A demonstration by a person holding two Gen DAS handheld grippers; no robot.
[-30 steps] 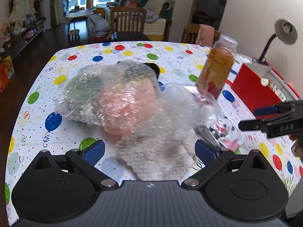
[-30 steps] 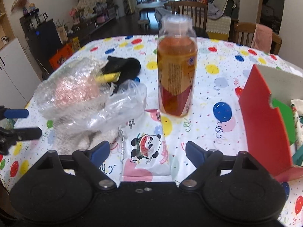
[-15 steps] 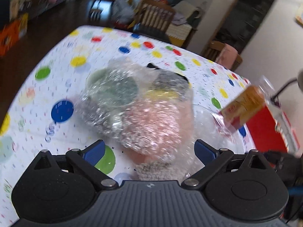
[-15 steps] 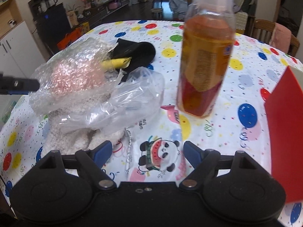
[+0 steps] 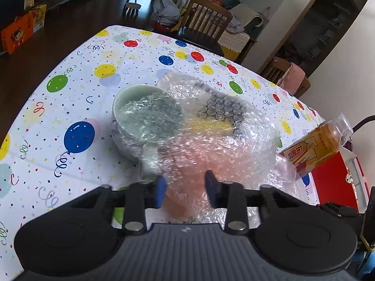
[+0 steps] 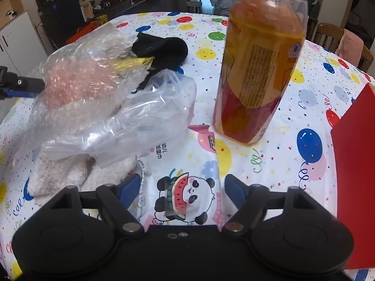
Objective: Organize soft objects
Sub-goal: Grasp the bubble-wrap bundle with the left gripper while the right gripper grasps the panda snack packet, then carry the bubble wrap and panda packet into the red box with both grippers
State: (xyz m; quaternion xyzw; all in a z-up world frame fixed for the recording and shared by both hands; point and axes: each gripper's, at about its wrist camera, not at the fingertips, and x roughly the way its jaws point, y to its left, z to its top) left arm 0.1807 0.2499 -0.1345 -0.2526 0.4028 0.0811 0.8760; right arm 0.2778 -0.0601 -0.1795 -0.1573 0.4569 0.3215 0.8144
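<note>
Balloon-print tablecloth [image 5: 77,107], upright amber drink bottle [image 6: 260,70], green bowl [image 5: 126,98], red box [image 6: 354,164], wooden chair [image 5: 206,23]

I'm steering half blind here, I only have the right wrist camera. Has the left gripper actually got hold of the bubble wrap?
Observer: Yes. The left gripper has just been closing, and its pads now pinch the near edge of the bubble wrap.
Operator: Is anything hidden under that wrap on its far side from me?
Observer: A pale green bowl stands on the table there, partly covered by the wrap.
Operator: Is the bowl upright?
Observer: Yes, it is upright, and the wrap drapes across its mouth.
</note>
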